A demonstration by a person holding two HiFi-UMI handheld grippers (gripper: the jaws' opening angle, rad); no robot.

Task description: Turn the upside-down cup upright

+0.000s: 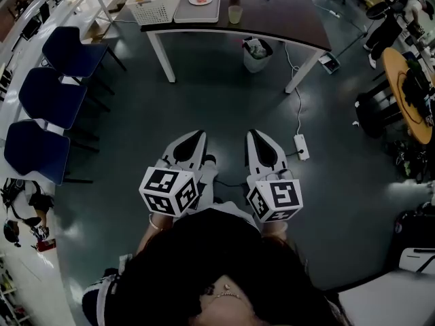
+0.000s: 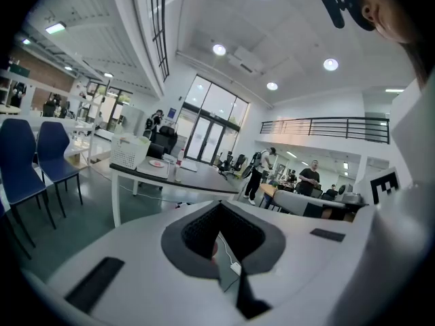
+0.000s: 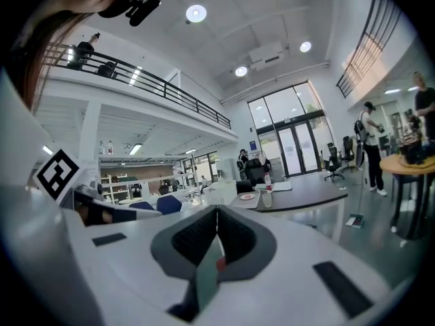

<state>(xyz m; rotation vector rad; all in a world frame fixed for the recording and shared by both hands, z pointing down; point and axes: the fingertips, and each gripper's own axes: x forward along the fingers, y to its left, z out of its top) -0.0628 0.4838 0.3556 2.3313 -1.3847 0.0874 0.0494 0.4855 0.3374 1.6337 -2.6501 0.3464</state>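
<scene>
The cup [image 1: 235,13] stands on the dark surface [image 1: 285,19] at the far side of the room, just beside a grey tray [image 1: 197,12] and near a white basket [image 1: 158,4]. It is well apart from both tongs, with open floor between. At this distance it is too small to tell whether its mouth is up or down. The left tongs [image 1: 196,138] and the right tongs [image 1: 255,138] are held side by side in front of the person, each with its jaws together and nothing between them. The cup looks pale and half-transparent, so I judge it is thin plastic: light, smooth and a little slippery, with a wall that can bend under hard pressure. A good hold is probably across the side wall near the middle, gently, so that it can be rolled over without slipping.
</scene>
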